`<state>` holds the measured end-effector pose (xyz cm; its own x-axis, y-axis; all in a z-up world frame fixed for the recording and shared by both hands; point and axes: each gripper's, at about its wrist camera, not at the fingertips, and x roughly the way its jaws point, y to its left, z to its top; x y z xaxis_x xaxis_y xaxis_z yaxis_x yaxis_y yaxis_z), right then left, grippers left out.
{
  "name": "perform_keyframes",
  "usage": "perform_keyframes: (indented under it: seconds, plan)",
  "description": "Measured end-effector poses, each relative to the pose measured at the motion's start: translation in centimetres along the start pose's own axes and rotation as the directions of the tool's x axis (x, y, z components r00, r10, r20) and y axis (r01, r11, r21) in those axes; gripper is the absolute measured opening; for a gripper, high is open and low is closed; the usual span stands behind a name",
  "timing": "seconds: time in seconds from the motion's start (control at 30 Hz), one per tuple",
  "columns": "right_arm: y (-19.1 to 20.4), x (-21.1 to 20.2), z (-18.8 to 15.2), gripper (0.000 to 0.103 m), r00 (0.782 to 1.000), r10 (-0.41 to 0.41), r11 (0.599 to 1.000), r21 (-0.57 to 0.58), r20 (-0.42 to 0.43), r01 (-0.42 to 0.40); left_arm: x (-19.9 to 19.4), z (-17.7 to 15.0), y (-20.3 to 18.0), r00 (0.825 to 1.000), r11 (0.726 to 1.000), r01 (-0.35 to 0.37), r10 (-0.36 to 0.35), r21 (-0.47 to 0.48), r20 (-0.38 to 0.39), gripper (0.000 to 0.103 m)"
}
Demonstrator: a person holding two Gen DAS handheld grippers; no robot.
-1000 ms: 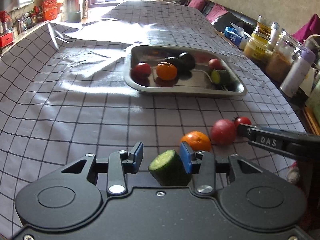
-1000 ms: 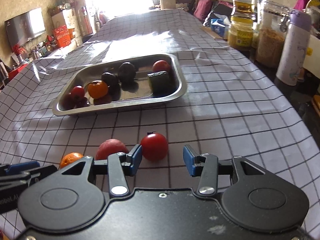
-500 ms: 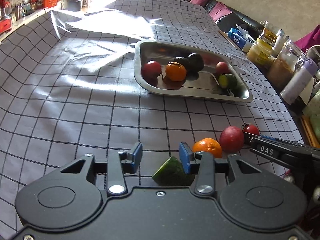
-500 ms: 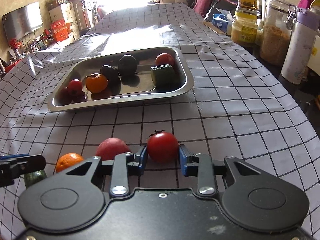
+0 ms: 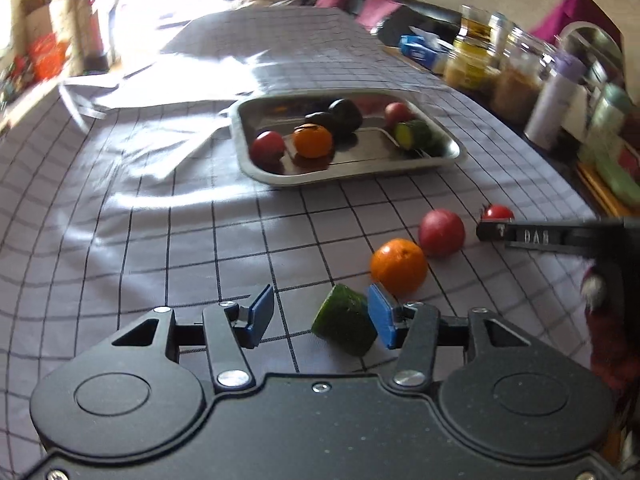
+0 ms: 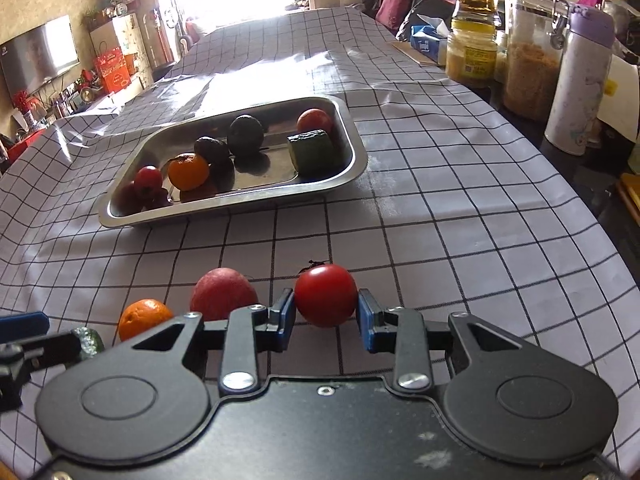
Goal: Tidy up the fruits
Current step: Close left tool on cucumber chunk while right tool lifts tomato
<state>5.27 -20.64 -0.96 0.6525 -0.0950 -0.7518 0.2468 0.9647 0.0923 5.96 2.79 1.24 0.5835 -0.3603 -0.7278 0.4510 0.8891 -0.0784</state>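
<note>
Our right claw (image 6: 326, 316) is clamped on the round red tomato (image 6: 325, 294), low over the checked worktop (image 6: 460, 220). Our left claw (image 5: 320, 316) is opening around the dark green cucumber chunk (image 5: 346, 320), its left pad clear of it. Beside them an orange mandarin (image 5: 399, 266) and a red plum (image 5: 441, 232) wait; six pieces already lie ahead in the steel tray (image 6: 352, 168), so we judge the job over halfway.

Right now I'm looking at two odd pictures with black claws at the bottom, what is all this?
Those claws are two hand-held grippers, one in each of a person's hands, each carrying a camera that looks along its fingers. One picture comes from the left gripper, whose jaws are opening around a cucumber piece that touches only one pad. The other comes from the right gripper, shut on a red tomato. On the checked tablecloth lie an orange and a reddish fruit. Behind them, a metal tray already holds several fruits.
</note>
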Motion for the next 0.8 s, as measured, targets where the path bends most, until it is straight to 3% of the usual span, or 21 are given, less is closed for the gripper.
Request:
perform_keyframes:
  seconds: [0.2, 0.37, 0.57, 0.8]
  plan:
    - [-0.3, -0.8, -0.5, 0.034, 1.0, 0.01, 1.0, 0.009, -0.004, -0.01, -0.1, -0.3, -0.8, 0.997, 0.994, 0.07, -0.069, 0.087, -0.018, 0.062]
    - [-0.2, -1.1, -0.8, 0.034, 1.0, 0.013, 1.0, 0.003, -0.008, -0.013, 0.5, -0.4, -1.3, 0.999, 0.991, 0.038, -0.036, 0.127, -0.02, 0.062]
    - [-0.2, -1.0, -0.8, 0.034, 0.999, 0.02, 1.0, 0.004, -0.025, -0.02, 2.0, -0.4, -1.2, 0.997, 0.991, 0.041, -0.034, 0.124, -0.063, 0.062]
    - [-0.1, -0.8, -0.8, 0.034, 0.997, 0.044, 0.999, 0.011, -0.069, -0.043, 3.2, 0.1, -0.4, 0.992, 0.998, 0.047, -0.042, 0.047, -0.118, 0.062]
